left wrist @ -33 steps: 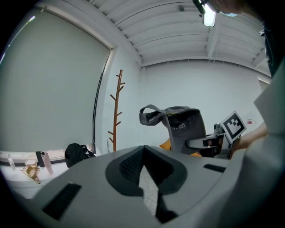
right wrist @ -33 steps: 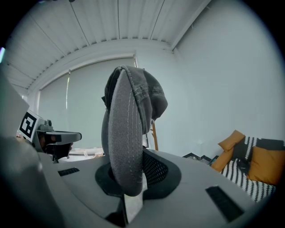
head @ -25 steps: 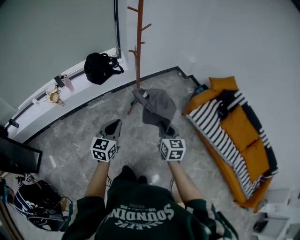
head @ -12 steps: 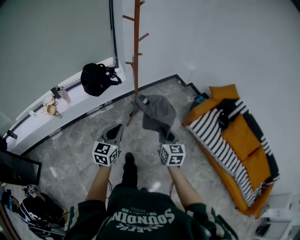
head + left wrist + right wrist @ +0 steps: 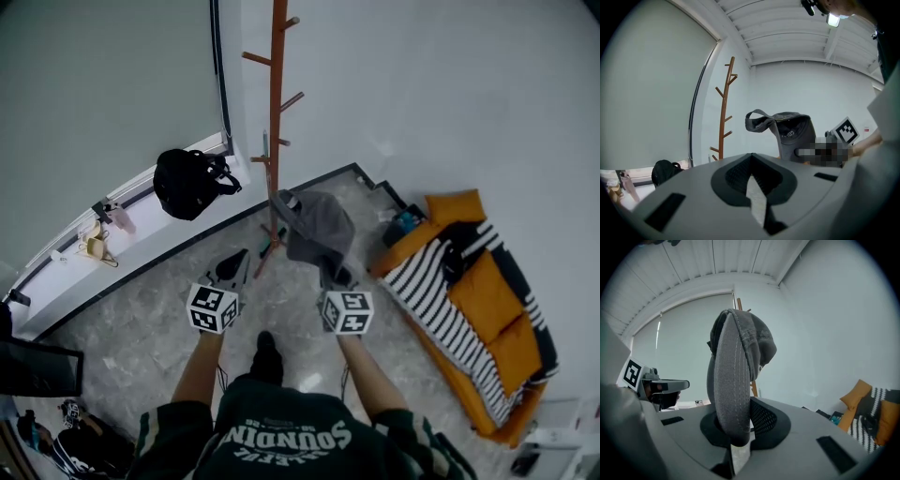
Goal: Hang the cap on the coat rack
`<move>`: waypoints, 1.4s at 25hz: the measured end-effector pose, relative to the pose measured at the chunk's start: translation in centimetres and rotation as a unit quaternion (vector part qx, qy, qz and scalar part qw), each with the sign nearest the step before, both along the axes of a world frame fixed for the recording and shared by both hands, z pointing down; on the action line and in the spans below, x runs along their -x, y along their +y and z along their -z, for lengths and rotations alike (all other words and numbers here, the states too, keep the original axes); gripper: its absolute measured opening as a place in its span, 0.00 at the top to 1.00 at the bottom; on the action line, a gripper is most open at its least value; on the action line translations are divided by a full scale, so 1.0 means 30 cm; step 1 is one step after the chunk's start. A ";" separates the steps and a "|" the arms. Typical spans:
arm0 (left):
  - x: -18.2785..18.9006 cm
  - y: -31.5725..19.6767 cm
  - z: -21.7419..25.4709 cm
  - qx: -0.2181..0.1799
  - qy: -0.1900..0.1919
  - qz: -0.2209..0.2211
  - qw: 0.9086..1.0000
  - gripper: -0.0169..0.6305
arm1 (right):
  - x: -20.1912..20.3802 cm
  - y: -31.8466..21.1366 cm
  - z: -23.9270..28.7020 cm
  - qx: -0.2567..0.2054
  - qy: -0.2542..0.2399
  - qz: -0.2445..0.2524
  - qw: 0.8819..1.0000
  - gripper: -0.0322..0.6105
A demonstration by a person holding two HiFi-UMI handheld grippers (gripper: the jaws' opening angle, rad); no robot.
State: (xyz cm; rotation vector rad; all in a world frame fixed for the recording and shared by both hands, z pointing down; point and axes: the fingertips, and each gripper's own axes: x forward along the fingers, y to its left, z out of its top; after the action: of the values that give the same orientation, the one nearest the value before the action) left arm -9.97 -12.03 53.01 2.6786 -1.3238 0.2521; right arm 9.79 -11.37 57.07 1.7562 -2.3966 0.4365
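A tall brown wooden coat rack [image 5: 275,122] with short pegs stands by the wall corner; it also shows in the left gripper view [image 5: 723,117]. My right gripper [image 5: 334,274] is shut on the brim of a grey cap [image 5: 319,225], holding it up just right of the rack's pole. In the right gripper view the cap [image 5: 736,380] rises from the jaws of that gripper [image 5: 736,439] and hides most of the rack. My left gripper [image 5: 230,269] is shut with nothing in it, left of the cap. From the left gripper [image 5: 752,180] the cap [image 5: 790,133] hangs to the right.
A black backpack [image 5: 190,183] sits on the window ledge left of the rack, with small items [image 5: 94,246] further along the ledge. A sofa [image 5: 478,309] with orange cushions and a striped blanket lies along the right wall. Grey marble floor [image 5: 169,291] runs between them.
The person has stepped nearer to the rack. Both grippers and the cap now sit closer to the pole, and more of the rack's upper pegs show.
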 end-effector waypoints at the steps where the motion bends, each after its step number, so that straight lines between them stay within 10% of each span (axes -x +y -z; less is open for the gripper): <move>1: 0.006 -0.049 0.004 0.001 0.000 -0.003 1.000 0.97 | 0.008 -0.043 0.004 0.001 -0.001 -0.002 1.000 0.91; 35: -0.089 -0.789 -0.024 0.017 0.006 -0.034 0.999 0.97 | -0.108 -0.685 0.053 -0.013 -0.036 -0.050 0.998 0.91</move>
State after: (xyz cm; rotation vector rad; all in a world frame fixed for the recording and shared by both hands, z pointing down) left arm -7.31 -35.70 53.74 2.6960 -1.2152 0.2626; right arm 13.02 -31.93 55.49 1.9094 -2.3806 0.4912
